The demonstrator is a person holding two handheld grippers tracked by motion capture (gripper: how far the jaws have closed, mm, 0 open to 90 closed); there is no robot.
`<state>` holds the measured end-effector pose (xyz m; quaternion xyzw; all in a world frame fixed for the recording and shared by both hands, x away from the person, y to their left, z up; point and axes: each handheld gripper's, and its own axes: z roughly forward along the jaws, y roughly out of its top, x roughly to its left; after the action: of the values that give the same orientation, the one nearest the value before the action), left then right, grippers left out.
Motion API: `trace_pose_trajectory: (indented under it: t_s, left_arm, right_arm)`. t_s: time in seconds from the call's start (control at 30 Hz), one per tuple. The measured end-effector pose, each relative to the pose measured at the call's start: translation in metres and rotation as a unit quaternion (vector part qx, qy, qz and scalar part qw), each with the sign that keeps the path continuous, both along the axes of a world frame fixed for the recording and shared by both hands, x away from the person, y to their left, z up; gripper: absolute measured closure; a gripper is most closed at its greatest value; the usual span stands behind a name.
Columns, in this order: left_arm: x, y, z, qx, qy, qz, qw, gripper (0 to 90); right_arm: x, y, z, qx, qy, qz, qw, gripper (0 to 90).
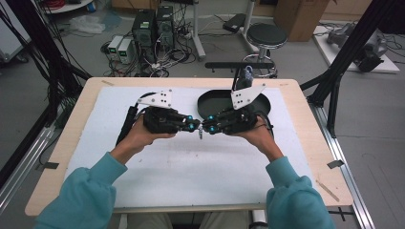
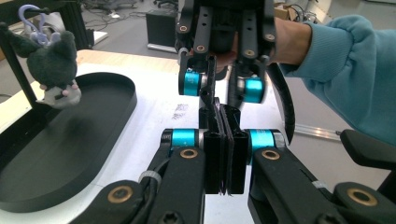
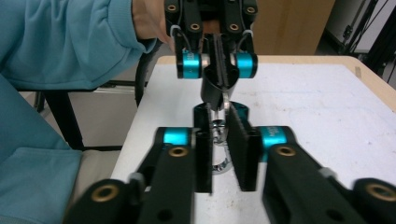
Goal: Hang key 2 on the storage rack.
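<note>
The left gripper [image 2: 223, 140] is pressing its jaws fully together, and what they pinch, if anything, is too thin to make out. Tip to tip with it, the right gripper [image 3: 219, 140] is holding its jaws slightly apart around a small silver metal ring piece [image 3: 219, 135]. Both are meeting over the white mat [image 1: 191, 167], just in front of the black oval tray [image 1: 210, 100]. At the tray's far edge a grey plush toy [image 2: 49, 65] is hanging from a black stand. The bench [image 1: 86, 100] is carrying it all.
</note>
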<state>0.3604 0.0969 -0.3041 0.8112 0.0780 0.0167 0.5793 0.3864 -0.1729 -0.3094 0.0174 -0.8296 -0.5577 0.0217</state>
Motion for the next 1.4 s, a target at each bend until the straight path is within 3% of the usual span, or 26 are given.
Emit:
trace_pose_trajectory:
  t_s: [0.2,0.5,0.57,0.7,0.73,0.8,0.9,1.0,1.03,1.13,1.2,1.4]
  left_arm:
    - [0.0,-0.002,-0.002,0.004,-0.004,-0.004,1.0,88.3]
    - [0.0,-0.001,-0.004,0.001,-0.011,-0.003,0.9999,85.6]
    - [0.0,0.0,-0.006,-0.009,-0.012,0.002,0.9999,74.4]
    - [0.002,0.008,-0.012,-0.021,-0.028,0.007,0.9994,40.0]
    - [0.002,0.011,-0.014,-0.022,-0.033,0.018,0.9991,31.4]
    - [0.0,0.015,-0.018,-0.019,-0.036,0.064,0.9971,11.7]
    - [-0.002,0.03,-0.027,-0.018,-0.047,0.103,0.9934,1.7]
    - [-0.006,0.048,-0.038,-0.018,-0.053,0.135,0.9893,1.7]
    - [-0.008,0.056,-0.042,-0.017,-0.056,0.157,0.9859,1.7]
    - [-0.017,0.077,-0.054,-0.035,-0.06,0.189,0.9795,1.7]
    - [-0.024,0.09,-0.063,-0.041,-0.066,0.202,0.9762,1.7]
    - [-0.044,0.123,-0.09,-0.065,-0.081,0.253,0.9619,1.7]
  right_arm:
    - [0.002,-0.001,-0.001,-0.011,0.02,0.005,0.9997,88.2]
    - [0.002,-0.001,-0.001,-0.015,0.012,0.003,0.9998,88.8]
    - [0.002,-0.001,0.0,-0.02,0.013,-0.004,0.9997,88.9]
    - [0.003,-0.005,0.0,-0.021,0.01,-0.019,0.9995,88.8]
    - [0.003,-0.006,0.001,-0.022,0.01,-0.024,0.9994,88.8]
    - [0.004,-0.009,0.001,-0.022,0.009,-0.034,0.9991,88.8]
    - [0.006,-0.014,0.002,-0.024,0.005,-0.052,0.9984,88.8]
    - [0.008,-0.019,0.004,-0.023,0.008,-0.067,0.9974,88.8]
    - [0.009,-0.02,0.004,-0.025,0.01,-0.071,0.9971,88.8]
    - [0.013,-0.026,0.006,-0.02,0.005,-0.087,0.996,88.8]
    - [0.015,-0.031,0.007,-0.019,0.008,-0.096,0.9952,88.8]
    - [0.025,-0.044,0.011,-0.018,0.008,-0.125,0.992,88.8]
